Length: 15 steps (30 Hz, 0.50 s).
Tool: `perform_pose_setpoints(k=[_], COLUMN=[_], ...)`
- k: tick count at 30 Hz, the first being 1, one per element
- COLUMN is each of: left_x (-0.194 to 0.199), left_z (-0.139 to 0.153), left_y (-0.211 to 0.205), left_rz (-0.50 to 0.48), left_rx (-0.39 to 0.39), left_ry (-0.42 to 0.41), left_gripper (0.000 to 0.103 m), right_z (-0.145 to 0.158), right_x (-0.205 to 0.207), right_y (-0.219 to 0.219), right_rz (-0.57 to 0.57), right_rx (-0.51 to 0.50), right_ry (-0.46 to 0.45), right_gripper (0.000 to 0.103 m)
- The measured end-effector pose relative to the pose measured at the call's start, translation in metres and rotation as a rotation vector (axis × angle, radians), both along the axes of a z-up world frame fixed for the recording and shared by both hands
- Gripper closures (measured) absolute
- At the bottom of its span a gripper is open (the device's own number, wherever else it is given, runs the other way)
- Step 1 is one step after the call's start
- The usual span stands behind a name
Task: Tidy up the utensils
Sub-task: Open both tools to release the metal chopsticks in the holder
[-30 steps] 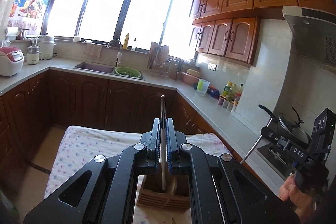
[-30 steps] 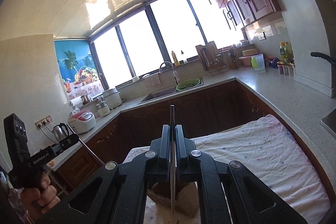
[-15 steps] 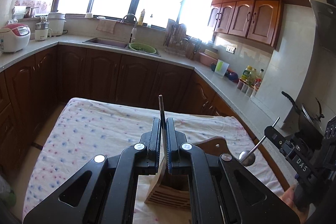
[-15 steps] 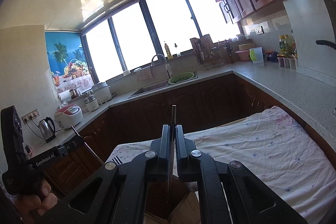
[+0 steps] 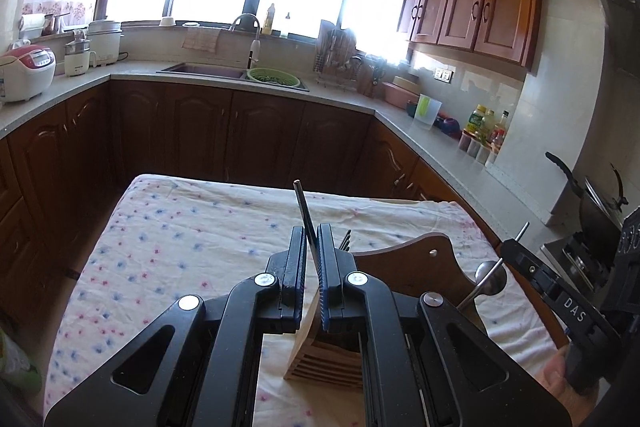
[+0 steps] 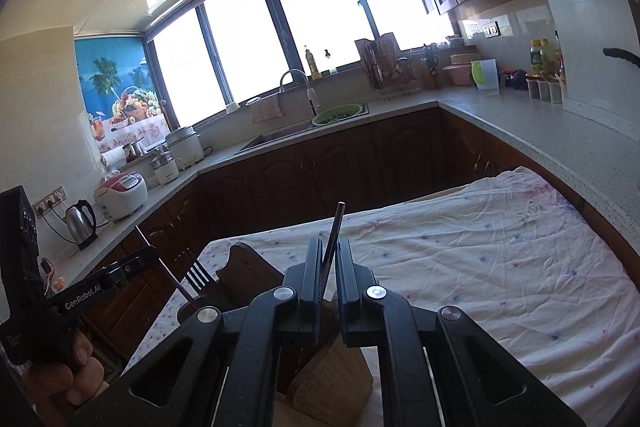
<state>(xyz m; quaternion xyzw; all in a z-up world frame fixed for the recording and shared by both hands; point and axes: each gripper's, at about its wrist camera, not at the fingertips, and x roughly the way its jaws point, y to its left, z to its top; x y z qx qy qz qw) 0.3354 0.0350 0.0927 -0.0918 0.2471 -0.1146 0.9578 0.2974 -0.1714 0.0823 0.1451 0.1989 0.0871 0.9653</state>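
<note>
The wooden utensil holder (image 5: 404, 267), a pale slotted block with a dark curved backboard, stands on a table under a white cloth with small blue and pink flowers (image 5: 180, 239); both grippers hang over it. Far beyond the holder are a grey worktop (image 6: 520, 123), a sink with a green colander (image 5: 274, 77), and bright windows; all stand well apart from it.

A dark fork (image 6: 196, 273) stands in the holder with its tines up, just beside the left gripper's load and close to its path; the backboard rises behind the slots.

The left gripper (image 5: 312, 239), carried in a hand (image 6: 68, 375), has its pads together on a flat grey metal handle (image 5: 301, 205). This utensil is directly above the holder, its long axis near upright, its free tip up and leaning a little left; its lower end is hidden by the fingers in the left view.

The right gripper (image 6: 329, 245) is likewise clamped on a steel spoon with a slim handle (image 6: 335, 231), over the holder's right side; the handle tip points up and tilts slightly right, and the bowl is at the lower end, near the backboard's edge.
</note>
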Motion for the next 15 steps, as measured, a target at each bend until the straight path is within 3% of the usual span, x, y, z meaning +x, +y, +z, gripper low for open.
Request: perform_pose_setpoints(k=[6, 8, 10, 12, 15], left_x=[-0.005, -0.011, -0.016, -0.024, -0.040], left_z=[0.007, 0.011, 0.015, 0.017, 0.018], left_y=[0.003, 0.006, 0.008, 0.013, 0.020], left_rz=[-0.025, -0.023, -0.013, 0.003, 0.022], left_rx=[-0.027, -0.034, -0.043, -0.052, -0.062], left_ry=[0.004, -0.001, -0.005, -0.011, -0.014], left_gripper=[0.096, 0.092, 0.079, 0.060, 0.040], right_z=[0.001, 0.005, 0.011, 0.018, 0.028], right_x=[-0.001, -0.006, -0.013, -0.021, -0.037], right_y=[-0.005, -0.009, -0.013, -0.017, -0.023], right_rz=[0.017, 0.016, 0.015, 0.015, 0.015], right_rx=[0.048, 0.064, 0.082, 0.098, 0.119], right_ry=[0.013, 0.000, -0.019, -0.035, -0.073], right_gripper=[0.085, 0.068, 0.064, 0.060, 0.027])
